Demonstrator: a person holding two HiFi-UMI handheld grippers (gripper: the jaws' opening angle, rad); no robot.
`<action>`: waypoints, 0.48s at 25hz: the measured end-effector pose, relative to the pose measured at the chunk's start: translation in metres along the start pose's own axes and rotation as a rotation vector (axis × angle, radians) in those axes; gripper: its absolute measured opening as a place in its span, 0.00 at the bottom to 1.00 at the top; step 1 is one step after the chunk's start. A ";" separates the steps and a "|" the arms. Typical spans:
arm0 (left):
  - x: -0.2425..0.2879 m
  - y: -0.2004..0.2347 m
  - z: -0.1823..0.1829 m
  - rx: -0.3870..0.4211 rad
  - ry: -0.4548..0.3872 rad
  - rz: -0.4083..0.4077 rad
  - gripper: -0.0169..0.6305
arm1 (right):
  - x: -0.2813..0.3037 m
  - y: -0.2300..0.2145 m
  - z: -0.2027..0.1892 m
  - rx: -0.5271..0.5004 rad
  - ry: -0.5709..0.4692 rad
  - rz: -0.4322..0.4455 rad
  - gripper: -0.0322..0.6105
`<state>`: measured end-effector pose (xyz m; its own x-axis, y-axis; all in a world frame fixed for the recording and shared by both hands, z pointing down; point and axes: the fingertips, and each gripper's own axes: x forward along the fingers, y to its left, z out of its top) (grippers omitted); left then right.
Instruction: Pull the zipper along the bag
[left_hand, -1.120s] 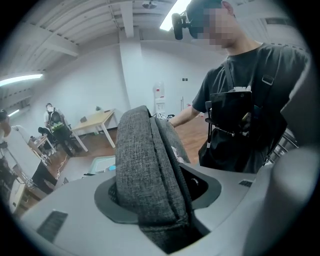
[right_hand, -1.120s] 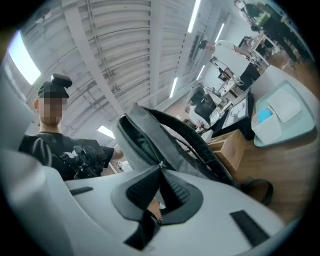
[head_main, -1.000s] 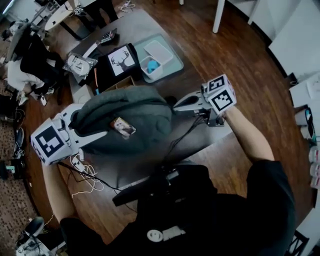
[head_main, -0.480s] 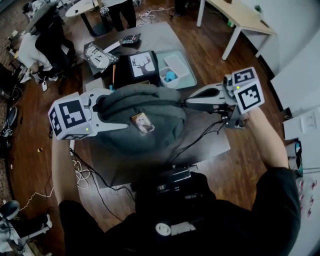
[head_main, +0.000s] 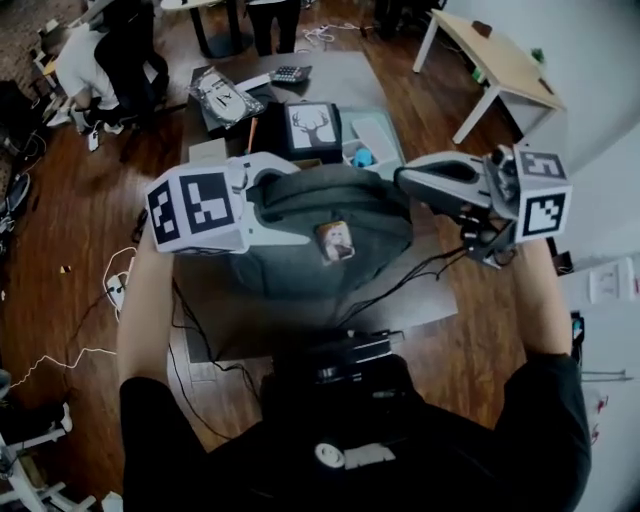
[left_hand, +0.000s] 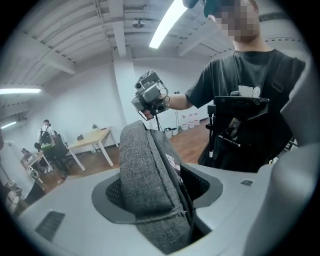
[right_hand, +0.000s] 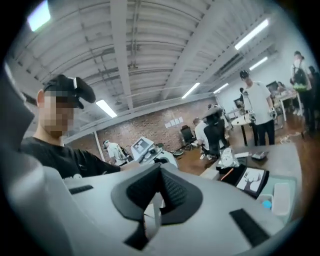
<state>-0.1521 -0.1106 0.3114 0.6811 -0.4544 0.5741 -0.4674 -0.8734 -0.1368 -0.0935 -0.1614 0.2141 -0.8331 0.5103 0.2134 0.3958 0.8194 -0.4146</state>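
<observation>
Grey counter (head_main: 300, 322) on a wood floor, with a soft grey woven-fabric bag (head_main: 372, 225) across its middle, a small picture tag (head_main: 335, 241) on its upper face. The bag's long axis runs from the counter's left edge toward its right edge, directly from one gripper to the other. The left gripper (head_main: 295, 200) clamps the bag's left end, its jaws having just eased wider with fabric between them. The right gripper (head_main: 402, 180), pressed together on a thin pale strip (right_hand: 152, 214) judged to be the zipper pull, stands at the right end, so travel should follow that axis.
</observation>
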 end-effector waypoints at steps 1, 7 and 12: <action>-0.004 0.001 0.003 0.002 -0.046 0.010 0.46 | 0.003 0.007 -0.001 -0.061 -0.003 -0.011 0.06; -0.067 0.016 0.009 -0.112 -0.362 0.169 0.59 | 0.050 0.024 -0.009 -0.438 0.118 -0.150 0.07; -0.100 -0.009 -0.035 -0.169 -0.395 0.377 0.63 | 0.070 0.027 0.001 -0.550 0.103 -0.154 0.09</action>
<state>-0.2362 -0.0513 0.2836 0.5935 -0.7887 0.1607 -0.7805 -0.6127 -0.1243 -0.1416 -0.1032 0.2171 -0.8661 0.3743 0.3313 0.4382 0.8874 0.1431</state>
